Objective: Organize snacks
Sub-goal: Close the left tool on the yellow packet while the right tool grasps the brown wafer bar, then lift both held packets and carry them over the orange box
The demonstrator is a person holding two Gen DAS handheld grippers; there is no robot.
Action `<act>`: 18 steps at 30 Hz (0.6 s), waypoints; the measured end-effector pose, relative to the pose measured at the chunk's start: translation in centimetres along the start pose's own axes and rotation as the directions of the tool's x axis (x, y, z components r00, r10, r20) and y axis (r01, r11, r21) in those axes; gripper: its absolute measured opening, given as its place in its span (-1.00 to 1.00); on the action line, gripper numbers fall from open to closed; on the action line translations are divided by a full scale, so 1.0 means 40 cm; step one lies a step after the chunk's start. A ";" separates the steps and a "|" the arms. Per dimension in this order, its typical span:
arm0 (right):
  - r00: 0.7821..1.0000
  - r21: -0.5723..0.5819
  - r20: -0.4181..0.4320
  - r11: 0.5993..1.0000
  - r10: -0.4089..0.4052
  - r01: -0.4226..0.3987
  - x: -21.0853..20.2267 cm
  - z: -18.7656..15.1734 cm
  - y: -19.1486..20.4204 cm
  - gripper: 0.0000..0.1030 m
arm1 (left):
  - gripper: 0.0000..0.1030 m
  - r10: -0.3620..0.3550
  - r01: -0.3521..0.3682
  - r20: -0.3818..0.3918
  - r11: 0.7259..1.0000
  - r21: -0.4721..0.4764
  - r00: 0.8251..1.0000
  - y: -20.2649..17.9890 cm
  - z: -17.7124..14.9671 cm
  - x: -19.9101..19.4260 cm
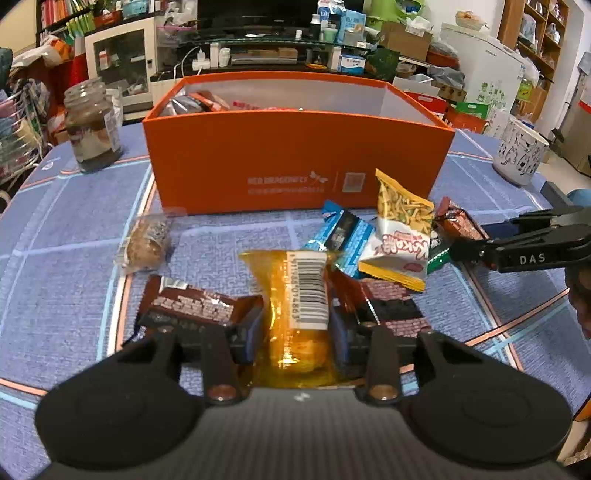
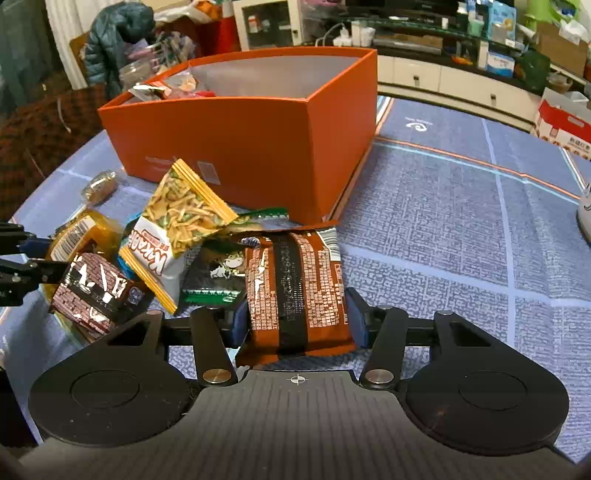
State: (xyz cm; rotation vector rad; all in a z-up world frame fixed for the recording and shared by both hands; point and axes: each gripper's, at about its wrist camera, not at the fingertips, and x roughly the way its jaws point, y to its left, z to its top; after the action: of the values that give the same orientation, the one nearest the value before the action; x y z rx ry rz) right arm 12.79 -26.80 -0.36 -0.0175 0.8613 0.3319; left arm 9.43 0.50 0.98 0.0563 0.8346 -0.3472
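- Left wrist view: the left gripper (image 1: 297,328) has its fingers (image 1: 248,338) pressed on an amber translucent snack packet (image 1: 295,347) with a barcode label, low on the blue counter (image 1: 207,258).
- Orange box (image 1: 295,158) stands at 12 o'clock, snacks inside.
- Right wrist view: the right gripper (image 2: 297,321) clamps a brown snack packet (image 2: 295,291); the noodle-snack bag (image 2: 177,225) lies at 10 o'clock.

— What stands behind the table?
— A long low cabinet (image 1: 273,59) crowded with bottles and boxes, a white glass-door cupboard (image 1: 122,62) to its left — bookshelves (image 1: 535,33) at the right.
— And the cloth?
— Blue tablecloth (image 2: 461,221), orange lines.
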 end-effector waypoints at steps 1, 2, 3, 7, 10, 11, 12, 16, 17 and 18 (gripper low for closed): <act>1.000 0.001 -0.002 1.000 -0.004 0.004 0.000 0.000 0.002 -0.25 | -0.33 -0.002 0.002 0.000 1.000 -0.002 1.000 0.002 0.000 0.000; 1.000 -0.002 -0.002 1.000 -0.008 0.008 0.000 -0.001 0.003 -0.25 | -0.33 -0.003 0.003 0.001 1.000 -0.002 1.000 0.003 0.000 0.001; 1.000 -0.007 -0.003 1.000 -0.012 0.012 0.001 -0.001 0.005 -0.25 | -0.33 -0.003 0.003 0.003 1.000 0.000 1.000 0.003 -0.001 0.002; 1.000 -0.021 -0.003 0.999 -0.024 0.024 0.001 -0.003 0.011 -0.25 | -0.28 0.003 -0.003 0.013 1.000 0.011 1.000 0.001 -0.001 0.011; 0.999 -0.032 -0.001 0.999 -0.033 0.033 0.001 -0.006 0.015 -0.23 | -0.20 0.003 -0.003 0.007 1.000 0.007 1.000 0.001 -0.001 0.024; 0.999 -0.038 -0.001 0.999 -0.037 0.037 0.001 -0.006 0.018 -0.23 | -0.18 0.008 -0.008 0.004 1.000 0.005 1.000 0.001 -0.002 0.030; 0.999 -0.043 -0.001 0.998 -0.041 0.041 0.001 -0.007 0.020 -0.23 | -0.18 0.012 -0.012 0.002 1.000 0.000 1.000 0.002 -0.003 0.035; 0.999 -0.063 -0.011 0.997 -0.048 0.047 -0.003 -0.004 0.025 -0.32 | -0.35 0.010 -0.010 0.009 1.000 -0.001 1.000 0.002 0.002 0.027; 0.999 -0.069 -0.013 0.997 -0.048 0.047 -0.008 -0.004 0.027 -0.36 | -0.36 0.012 -0.012 0.015 1.000 0.003 1.000 0.001 0.003 0.022; 0.998 -0.077 -0.013 0.996 -0.057 0.055 -0.013 -0.005 0.029 -0.37 | -0.36 0.010 -0.010 0.020 1.000 0.006 1.000 0.001 0.003 0.016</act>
State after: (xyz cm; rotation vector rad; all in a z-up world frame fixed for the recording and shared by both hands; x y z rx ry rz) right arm 12.00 -25.86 0.04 -0.1150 0.8607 0.3123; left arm 9.93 0.33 0.60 0.0628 0.8137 -0.3405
